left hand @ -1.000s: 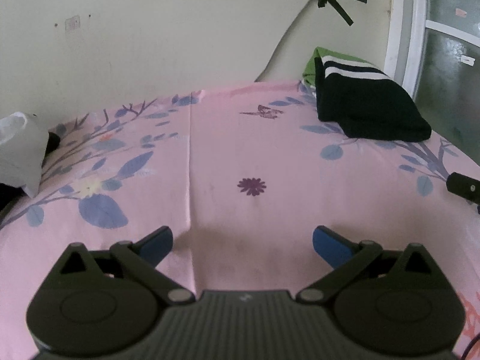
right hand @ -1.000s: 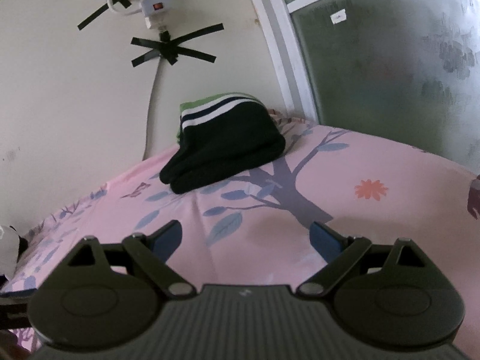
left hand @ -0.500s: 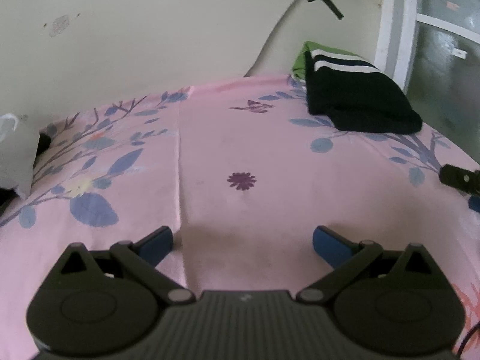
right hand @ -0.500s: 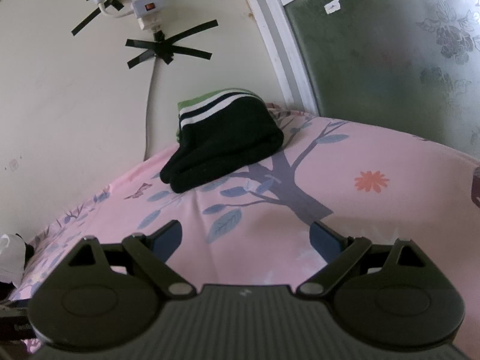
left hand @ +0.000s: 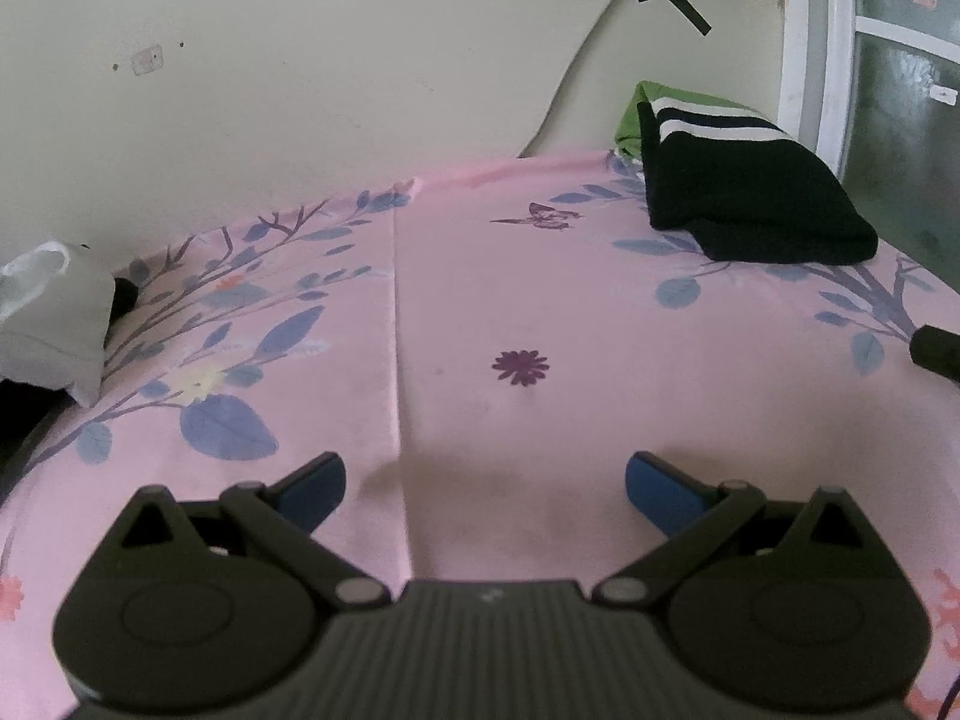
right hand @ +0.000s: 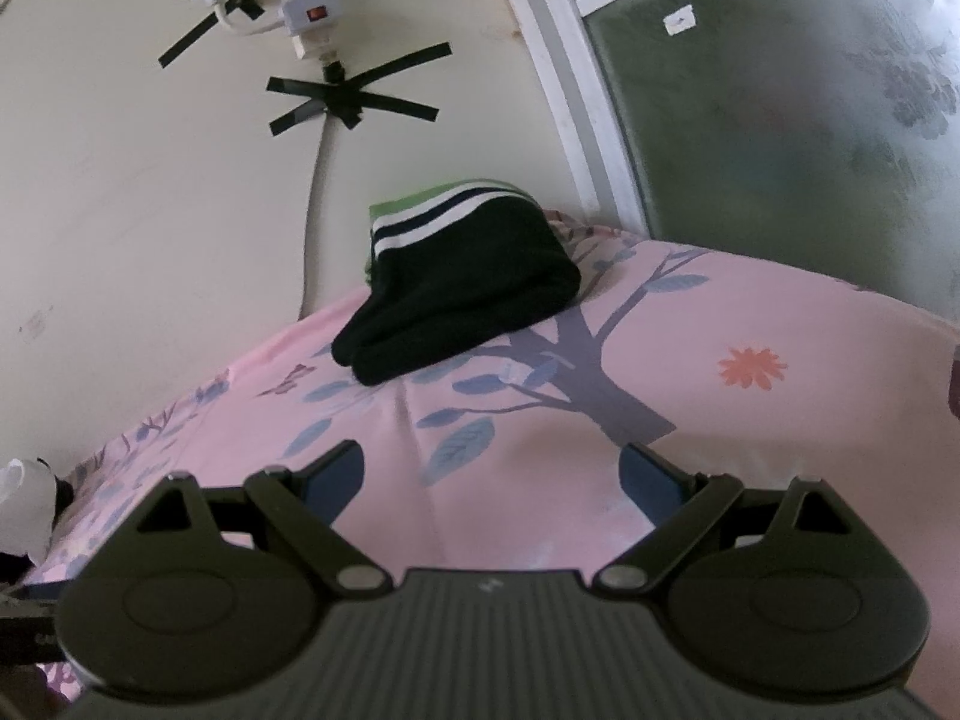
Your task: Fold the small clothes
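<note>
A folded black garment with white stripes (left hand: 744, 192) (right hand: 462, 294) lies on a green piece at the far right corner of the pink floral sheet (left hand: 540, 300) (right hand: 750, 450), by the wall. My left gripper (left hand: 485, 483) hangs open over the bare middle of the sheet, nothing between its blue fingers. Well short of the black garment, my right gripper (right hand: 492, 474) is open too and holds nothing. In the left wrist view, a dark tip of the right gripper (left hand: 936, 351) shows at the right edge.
A grey-white cloth (left hand: 54, 312) (right hand: 24, 498) rests at the sheet's left edge over something dark. The cream wall carries taped cables and a power strip (right hand: 309, 6). A frosted window (right hand: 810, 120) stands at the right.
Both grippers stay open and empty. The left wrist view shifted left then back right and a little nearer; the right wrist view tilted up slightly, showing more wall and power strip.
</note>
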Demonstrator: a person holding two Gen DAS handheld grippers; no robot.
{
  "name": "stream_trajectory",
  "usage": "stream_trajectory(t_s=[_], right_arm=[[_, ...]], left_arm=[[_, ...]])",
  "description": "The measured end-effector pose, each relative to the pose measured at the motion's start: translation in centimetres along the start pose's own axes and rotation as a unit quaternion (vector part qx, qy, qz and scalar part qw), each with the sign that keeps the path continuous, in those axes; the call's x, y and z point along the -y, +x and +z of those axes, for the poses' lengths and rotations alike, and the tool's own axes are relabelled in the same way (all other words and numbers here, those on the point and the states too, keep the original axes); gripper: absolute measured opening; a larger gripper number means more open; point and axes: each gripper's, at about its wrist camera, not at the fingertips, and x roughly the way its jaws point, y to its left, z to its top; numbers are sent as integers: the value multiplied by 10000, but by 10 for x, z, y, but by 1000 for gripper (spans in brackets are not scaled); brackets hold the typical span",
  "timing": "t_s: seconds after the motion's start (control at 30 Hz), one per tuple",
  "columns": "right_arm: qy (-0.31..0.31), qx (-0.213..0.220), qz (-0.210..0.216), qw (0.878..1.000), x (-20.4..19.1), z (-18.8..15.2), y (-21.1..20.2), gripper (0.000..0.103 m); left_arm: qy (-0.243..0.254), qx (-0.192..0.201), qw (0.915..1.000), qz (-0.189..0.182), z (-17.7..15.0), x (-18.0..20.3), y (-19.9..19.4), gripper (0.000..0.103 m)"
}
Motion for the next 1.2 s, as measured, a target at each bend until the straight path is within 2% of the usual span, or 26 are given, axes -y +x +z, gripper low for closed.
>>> stream_trajectory(t_s=[0.53, 1.2], right_arm=[[251, 65, 73, 9996, 7, 2, -2, 88], [275, 96, 109, 9995, 9, 2, -3, 88]], left_arm=[[-35, -35, 10000, 76, 1, -3, 2, 103], [-37, -22, 9999, 100, 0, -5, 2, 103]])
